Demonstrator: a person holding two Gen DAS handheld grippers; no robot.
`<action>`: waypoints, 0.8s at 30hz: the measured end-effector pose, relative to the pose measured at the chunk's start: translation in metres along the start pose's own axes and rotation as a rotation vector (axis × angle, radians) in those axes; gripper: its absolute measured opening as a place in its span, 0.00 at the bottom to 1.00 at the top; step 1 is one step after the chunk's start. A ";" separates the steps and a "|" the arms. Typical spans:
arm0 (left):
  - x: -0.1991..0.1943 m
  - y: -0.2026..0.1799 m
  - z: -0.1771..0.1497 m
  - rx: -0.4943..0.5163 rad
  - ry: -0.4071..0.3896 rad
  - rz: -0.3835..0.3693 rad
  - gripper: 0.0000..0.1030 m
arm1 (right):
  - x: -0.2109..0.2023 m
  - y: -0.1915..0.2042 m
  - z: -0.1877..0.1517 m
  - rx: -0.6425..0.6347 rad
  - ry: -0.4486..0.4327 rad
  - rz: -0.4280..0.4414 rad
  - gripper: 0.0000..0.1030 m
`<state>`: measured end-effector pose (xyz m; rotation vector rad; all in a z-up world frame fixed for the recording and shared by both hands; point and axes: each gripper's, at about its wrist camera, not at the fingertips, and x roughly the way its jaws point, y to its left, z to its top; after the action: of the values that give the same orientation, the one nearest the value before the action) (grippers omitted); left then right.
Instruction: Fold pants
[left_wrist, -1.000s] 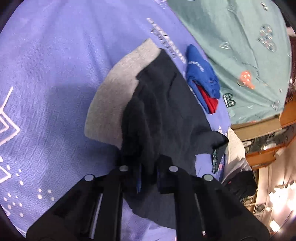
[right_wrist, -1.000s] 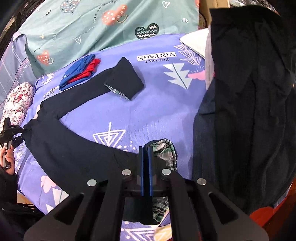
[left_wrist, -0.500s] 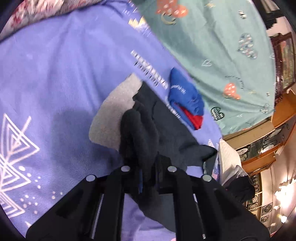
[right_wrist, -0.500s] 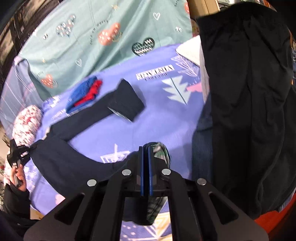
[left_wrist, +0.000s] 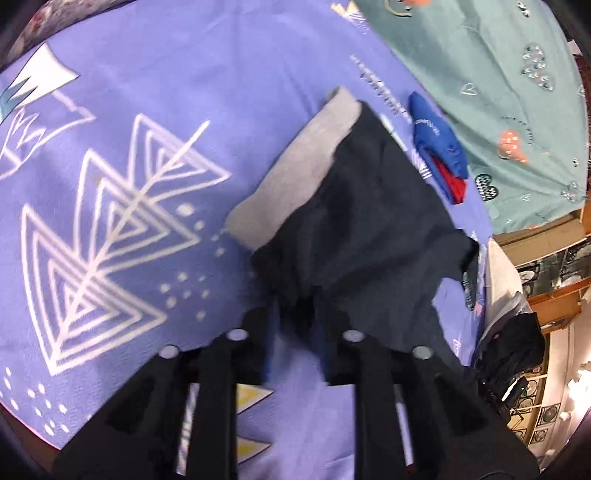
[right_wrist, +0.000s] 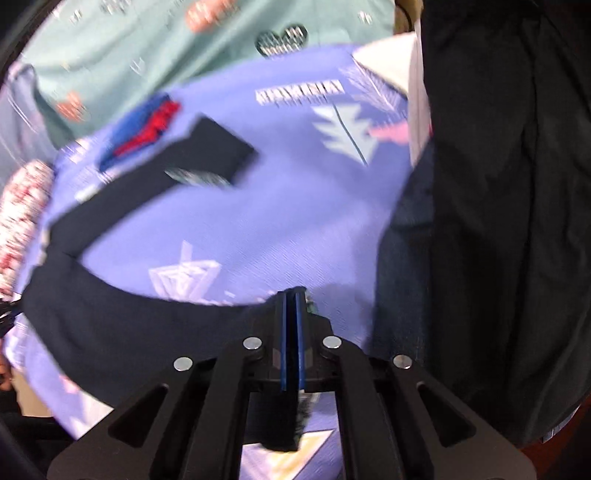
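Dark navy pants (left_wrist: 369, 229) lie on the purple bedspread (left_wrist: 147, 110), partly over a grey folded garment (left_wrist: 295, 177). My left gripper (left_wrist: 295, 317) sits at their near edge with its jaws opening; a fold of the dark cloth hangs loose in the gap. In the right wrist view the pants (right_wrist: 110, 321) stretch in an arc from the left edge to my right gripper (right_wrist: 293, 299). That gripper is shut on the dark leg end, where plaid lining shows beside the fingers. The other leg runs up to a folded-back cuff (right_wrist: 218, 151).
A folded blue and red garment (left_wrist: 436, 147) lies beyond the pants, below a teal quilt with hearts (left_wrist: 498, 92). Dark clothes (right_wrist: 498, 184) hang along the right of the right wrist view. A floral pillow (right_wrist: 22, 206) sits at the left edge.
The left jaws have parted from their grip and the dark cloth now hangs slack between them; the left gripper has swung sideways, showing more bedspread pattern. The right gripper has shifted slightly, still shut.
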<state>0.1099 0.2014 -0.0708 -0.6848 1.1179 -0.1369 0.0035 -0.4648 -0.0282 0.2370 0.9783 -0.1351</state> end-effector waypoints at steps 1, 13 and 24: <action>-0.005 0.002 0.000 0.005 -0.013 0.032 0.45 | 0.004 0.000 -0.001 -0.005 0.005 -0.020 0.04; -0.042 -0.071 0.066 0.223 -0.236 0.179 0.81 | -0.015 0.114 0.054 -0.429 -0.166 -0.182 0.53; 0.070 -0.082 0.140 0.225 -0.059 0.225 0.83 | 0.158 0.213 0.118 -0.747 0.043 -0.331 0.53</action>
<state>0.2811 0.1679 -0.0421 -0.3574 1.0957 -0.0485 0.2321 -0.2905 -0.0675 -0.6106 1.0420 -0.0582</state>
